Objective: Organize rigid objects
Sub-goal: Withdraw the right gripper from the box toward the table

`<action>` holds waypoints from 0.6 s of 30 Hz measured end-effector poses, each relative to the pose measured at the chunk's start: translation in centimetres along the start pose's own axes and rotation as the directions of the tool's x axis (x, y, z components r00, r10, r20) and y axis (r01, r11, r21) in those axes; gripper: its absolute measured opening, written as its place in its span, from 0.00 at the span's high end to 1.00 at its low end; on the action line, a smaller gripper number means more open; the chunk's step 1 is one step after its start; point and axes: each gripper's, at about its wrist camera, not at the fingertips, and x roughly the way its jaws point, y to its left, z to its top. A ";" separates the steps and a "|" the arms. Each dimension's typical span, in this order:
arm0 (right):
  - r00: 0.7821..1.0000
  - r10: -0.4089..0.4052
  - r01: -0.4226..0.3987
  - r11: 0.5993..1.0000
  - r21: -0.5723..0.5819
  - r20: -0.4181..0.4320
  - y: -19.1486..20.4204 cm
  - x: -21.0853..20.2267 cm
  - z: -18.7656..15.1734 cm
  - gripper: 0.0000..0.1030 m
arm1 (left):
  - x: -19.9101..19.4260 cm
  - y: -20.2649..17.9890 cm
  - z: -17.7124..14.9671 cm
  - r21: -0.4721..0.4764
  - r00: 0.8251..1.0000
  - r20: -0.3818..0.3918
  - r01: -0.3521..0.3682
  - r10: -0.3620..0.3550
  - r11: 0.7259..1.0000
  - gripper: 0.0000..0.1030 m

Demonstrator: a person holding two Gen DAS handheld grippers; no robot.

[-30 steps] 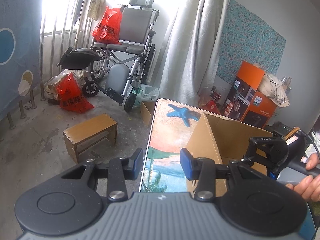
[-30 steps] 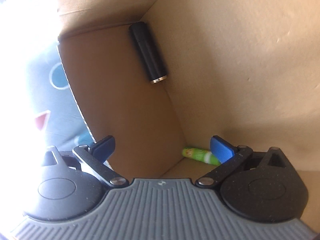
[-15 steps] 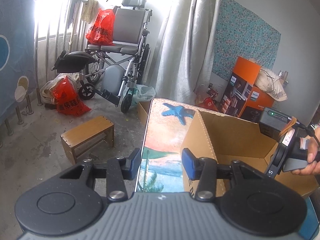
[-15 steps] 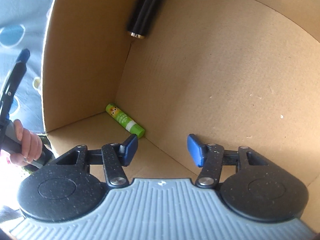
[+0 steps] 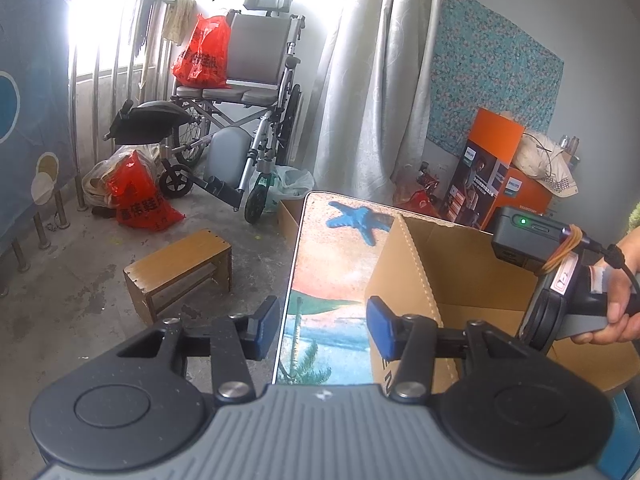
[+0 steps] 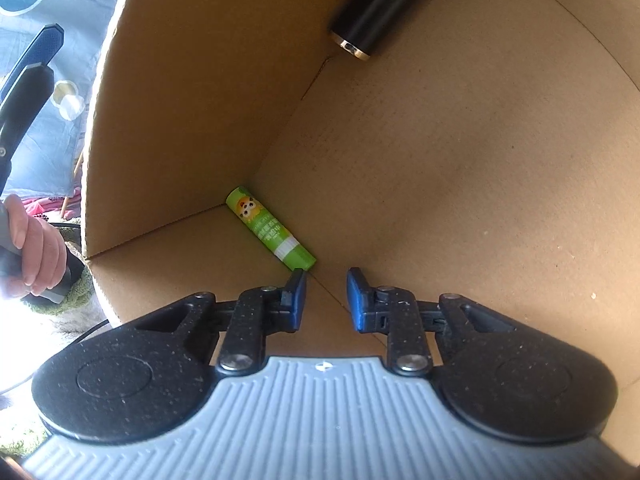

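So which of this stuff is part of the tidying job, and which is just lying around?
Part of the job:
cardboard box
green glue stick
black tube

Just lying about:
wheelchair
wooden stool
red bags
orange carton

Two sets of tongs, alike in build: left tongs (image 5: 322,330) and right tongs (image 6: 326,300), each with blue pads (image 6: 356,298) on speckled black fingers, silver pivot screws (image 6: 409,362), round black discs either side, ribbed grey housing. Dark block with green light (image 5: 523,222) on the right unit, black cable, orange band. Fuzzy green sleeve (image 6: 78,284) at left hand (image 6: 34,246).
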 end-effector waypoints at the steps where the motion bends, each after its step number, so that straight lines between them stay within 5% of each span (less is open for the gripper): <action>1: 1.000 -0.001 0.001 1.000 -0.002 0.002 0.0 -0.2 0.0 0.79 | 0.1 0.0 0.0 -0.003 1.000 -0.001 0.000 0.000 1.000 0.52; 7: 0.999 -0.028 0.029 1.000 -0.005 0.041 -1.0 -1.6 0.7 0.80 | 0.2 0.0 0.0 -0.005 1.000 -0.002 0.004 -0.004 1.000 0.52; 12: 0.978 -0.085 0.088 0.996 -0.008 0.192 -0.1 -4.1 1.1 0.81 | 0.3 -0.1 -0.1 0.001 1.000 -0.003 0.003 -0.003 1.000 0.52; 18: 0.981 -0.010 0.025 0.997 -0.074 0.194 -0.1 -5.6 1.3 0.78 | 0.2 0.2 -0.1 0.000 1.000 -0.003 -0.008 0.008 1.000 0.50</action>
